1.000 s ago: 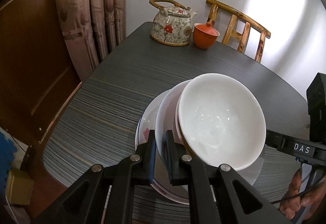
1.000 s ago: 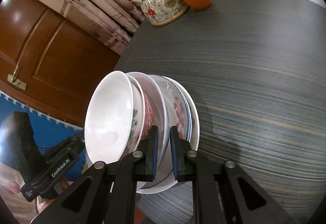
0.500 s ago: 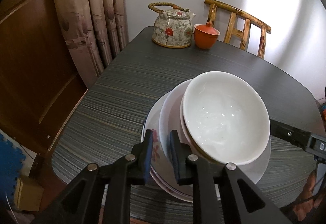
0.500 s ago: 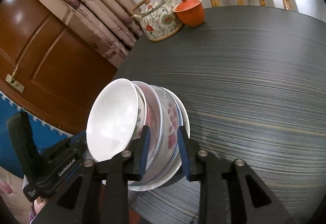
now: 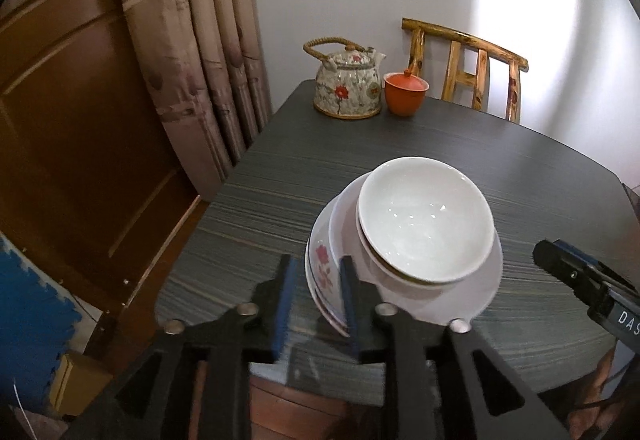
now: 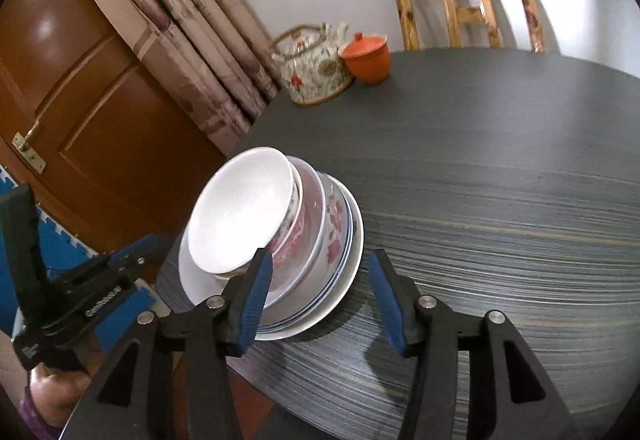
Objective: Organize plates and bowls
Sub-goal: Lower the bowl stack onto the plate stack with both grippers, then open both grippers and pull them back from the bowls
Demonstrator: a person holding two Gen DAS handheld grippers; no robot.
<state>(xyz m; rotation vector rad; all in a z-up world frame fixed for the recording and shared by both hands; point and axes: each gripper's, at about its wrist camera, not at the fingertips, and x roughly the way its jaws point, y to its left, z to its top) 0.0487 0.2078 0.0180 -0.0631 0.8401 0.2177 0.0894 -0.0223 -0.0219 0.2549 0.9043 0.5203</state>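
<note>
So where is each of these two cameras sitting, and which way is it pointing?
Left wrist view: sits on the left gripper, looking down along its open fingers at the stack of plates and bowls from the table's near edge; the right gripper shows at the right.
Right wrist view: sits on the right gripper, facing the same stack from its other side; the left gripper and a hand show lower left.
Shared: the stack, teapot, orange cup, chair, dark table.
</note>
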